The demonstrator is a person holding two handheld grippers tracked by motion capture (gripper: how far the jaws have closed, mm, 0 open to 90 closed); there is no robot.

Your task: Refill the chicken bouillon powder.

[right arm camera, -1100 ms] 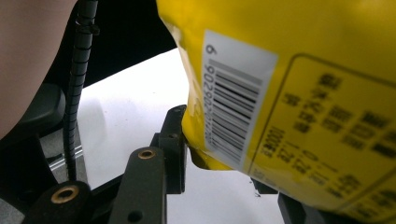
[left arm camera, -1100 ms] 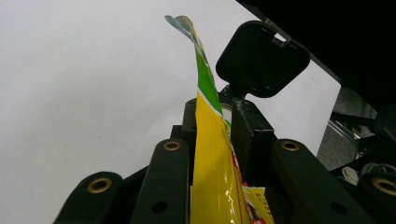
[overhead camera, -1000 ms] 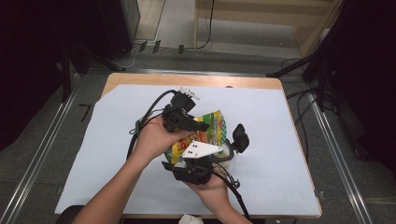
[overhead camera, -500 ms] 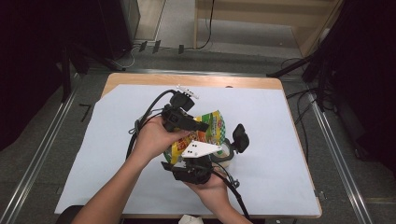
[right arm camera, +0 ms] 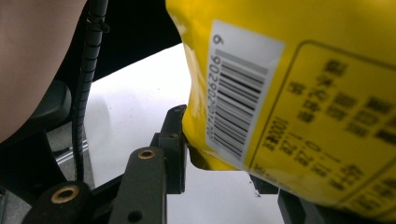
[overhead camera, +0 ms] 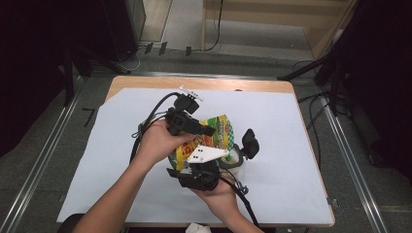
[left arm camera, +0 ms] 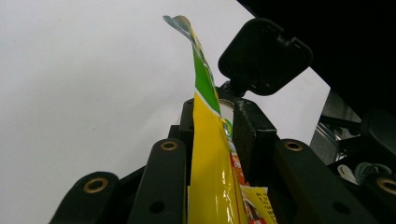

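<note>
Pinching the yellow snack bag (left arm camera: 208,154) edge-on, the left gripper (left arm camera: 212,126) has its jaws closed tight on it — the right gripper (right arm camera: 219,161) clamps the same bag's lower corner, just above the white table sheet (overhead camera: 301,141).

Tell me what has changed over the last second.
Nothing visibly changed. The left tool stays clamped on the yellow snack bag, the right tool still grips the bag's barcode end, and the open-lidded jar sits where it was beside them.
</note>
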